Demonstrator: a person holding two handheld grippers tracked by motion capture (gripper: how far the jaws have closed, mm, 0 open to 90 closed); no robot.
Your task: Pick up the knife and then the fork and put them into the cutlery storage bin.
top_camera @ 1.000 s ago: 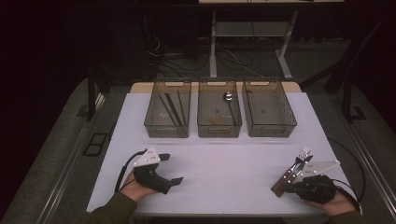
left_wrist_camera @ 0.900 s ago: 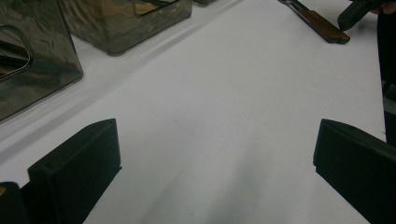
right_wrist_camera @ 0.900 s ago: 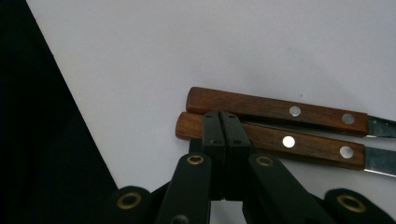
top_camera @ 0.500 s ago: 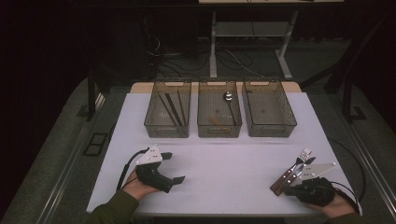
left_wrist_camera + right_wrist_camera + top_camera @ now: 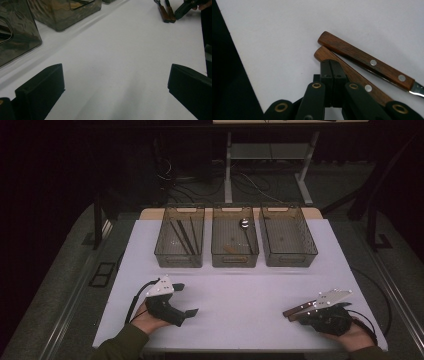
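My left gripper [image 5: 183, 299] is matte black, with a chunky pistol-style body, a grey three-cornered plate on top and a black cable looping off its back. Its two jaws are thick, squared black blocks. My right gripper [image 5: 300, 315] has the same black body, a grey plate and a trailing cable; behind its jaws sit black linkage bars pinned with brass-coloured rivets. My sleeves are olive green.

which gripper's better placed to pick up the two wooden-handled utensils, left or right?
Right. The right gripper sits directly over the wooden-handled utensils, fingers shut beside their handles. The left gripper is open and far across the white table.
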